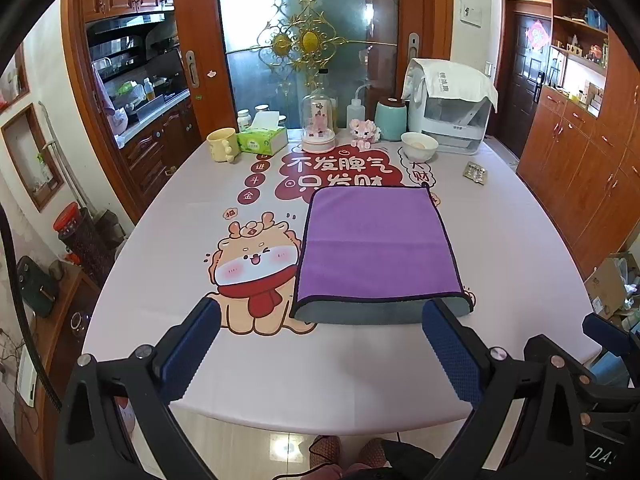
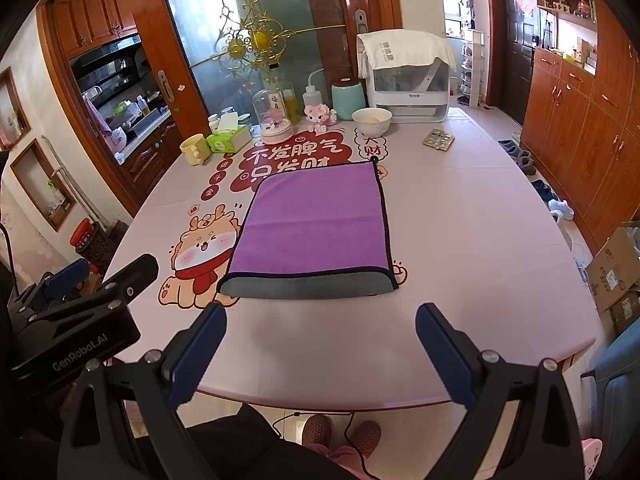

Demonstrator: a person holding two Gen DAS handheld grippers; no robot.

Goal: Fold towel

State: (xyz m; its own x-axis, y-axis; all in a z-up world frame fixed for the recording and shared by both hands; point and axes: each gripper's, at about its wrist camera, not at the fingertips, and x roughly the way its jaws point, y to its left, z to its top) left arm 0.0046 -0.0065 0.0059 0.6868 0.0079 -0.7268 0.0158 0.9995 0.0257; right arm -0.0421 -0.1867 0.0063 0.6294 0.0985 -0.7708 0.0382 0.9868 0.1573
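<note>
A purple towel point(image 1: 376, 244) with a dark hem lies flat on the pink table point(image 1: 168, 240), folded over so its grey underside shows along the near edge. It also shows in the right wrist view point(image 2: 316, 224). My left gripper point(image 1: 320, 320) is open and empty, held above the table's near edge just short of the towel's near edge. My right gripper point(image 2: 320, 320) is open and empty, a little short of the towel's near edge. The left gripper's body point(image 2: 76, 320) shows at the left of the right wrist view.
At the table's far end stand a yellow mug point(image 1: 222, 144), a green tissue box point(image 1: 262, 140), a glass dome point(image 1: 318, 124), a pink toy point(image 1: 364, 132), a white bowl point(image 1: 419, 146) and a white appliance point(image 1: 452, 108). A blister pack point(image 1: 475, 173) lies far right. Cabinets stand at the right.
</note>
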